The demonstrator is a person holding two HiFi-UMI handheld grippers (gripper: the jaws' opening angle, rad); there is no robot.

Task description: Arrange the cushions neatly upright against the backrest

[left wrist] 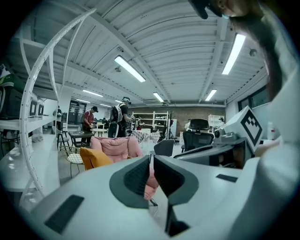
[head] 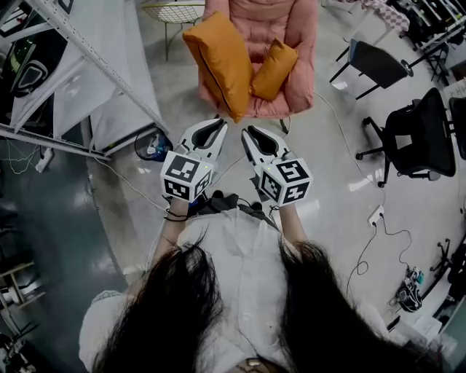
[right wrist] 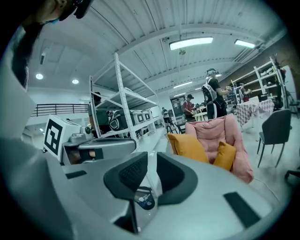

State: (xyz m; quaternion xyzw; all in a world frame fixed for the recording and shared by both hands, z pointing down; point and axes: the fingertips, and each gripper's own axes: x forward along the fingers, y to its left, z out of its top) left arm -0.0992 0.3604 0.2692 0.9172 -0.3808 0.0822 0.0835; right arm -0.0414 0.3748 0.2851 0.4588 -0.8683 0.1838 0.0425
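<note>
A pink armchair (head: 302,44) stands on the floor ahead of me. A large orange cushion (head: 222,62) leans tilted over its left armrest, and a small orange cushion (head: 274,69) lies slanted in the seat beside it. My left gripper (head: 218,122) is shut and empty, held short of the chair's front. My right gripper (head: 247,131) hangs next to it, jaws a little apart with nothing between them. The left gripper view shows the left gripper (left wrist: 151,159), the armchair (left wrist: 115,147) and the large cushion (left wrist: 93,158). The right gripper view shows the right gripper (right wrist: 151,164) and both cushions (right wrist: 190,147) (right wrist: 225,155).
A white metal shelving rack (head: 87,65) runs along the left. A white wire chair (head: 175,11) stands behind the armchair. A grey chair (head: 375,64) and a black office chair (head: 419,138) stand on the right. Cables trail over the floor (head: 364,255). People stand far behind.
</note>
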